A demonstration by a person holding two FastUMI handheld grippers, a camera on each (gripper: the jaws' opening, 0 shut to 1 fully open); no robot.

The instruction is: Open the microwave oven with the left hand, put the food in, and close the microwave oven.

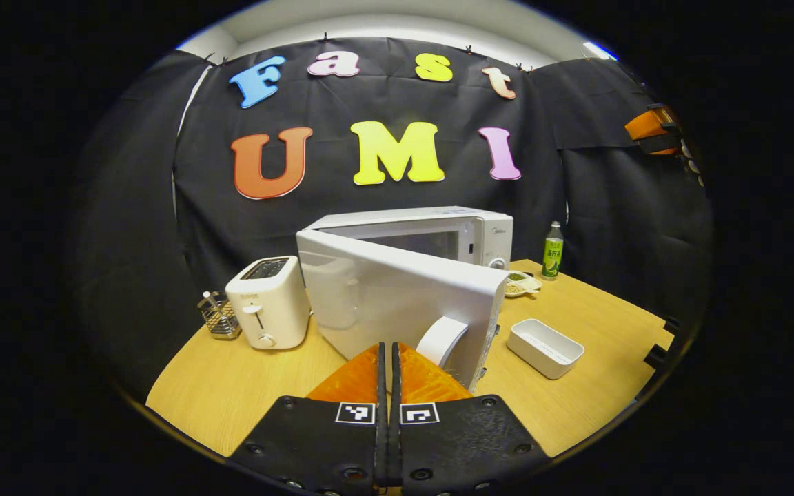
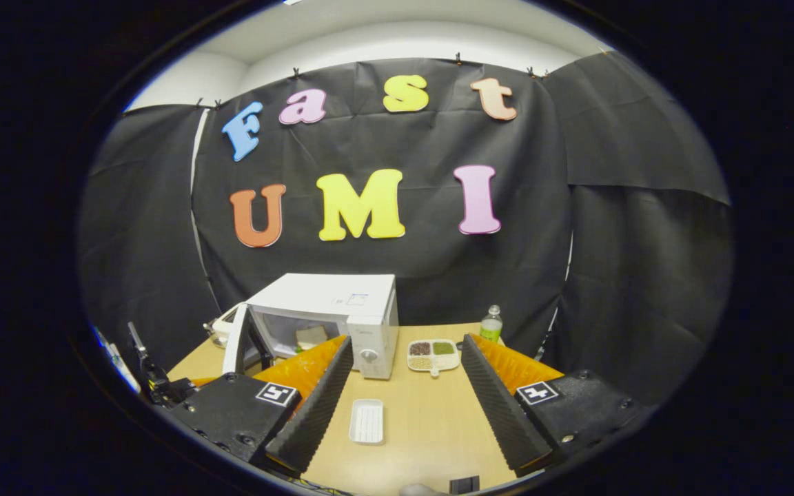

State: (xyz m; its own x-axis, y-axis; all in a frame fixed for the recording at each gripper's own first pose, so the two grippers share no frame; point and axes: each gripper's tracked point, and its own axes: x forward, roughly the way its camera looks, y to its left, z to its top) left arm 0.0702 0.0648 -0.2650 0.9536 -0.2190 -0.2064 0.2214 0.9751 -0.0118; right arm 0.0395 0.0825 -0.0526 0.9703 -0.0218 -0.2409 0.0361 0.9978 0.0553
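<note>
The white microwave (image 1: 438, 224) stands at the back of the wooden table with its door (image 1: 383, 296) swung about halfway out. My left gripper (image 1: 389, 348) is shut with nothing between its fingers; its tips sit at the door's outer face, just left of the white handle (image 1: 442, 339). In the right gripper view the microwave (image 2: 342, 296) shows a pale piece of food (image 2: 311, 336) inside its cavity, behind the door's edge (image 2: 235, 348). My right gripper (image 2: 407, 344) hangs wide open and empty above the table, well in front of the microwave.
A white toaster (image 1: 267, 303) and a small wire rack (image 1: 218, 315) stand left of the microwave. To its right are a divided plate of grains (image 2: 433, 353), a green bottle (image 2: 491, 324) and an empty white tray (image 2: 367, 420).
</note>
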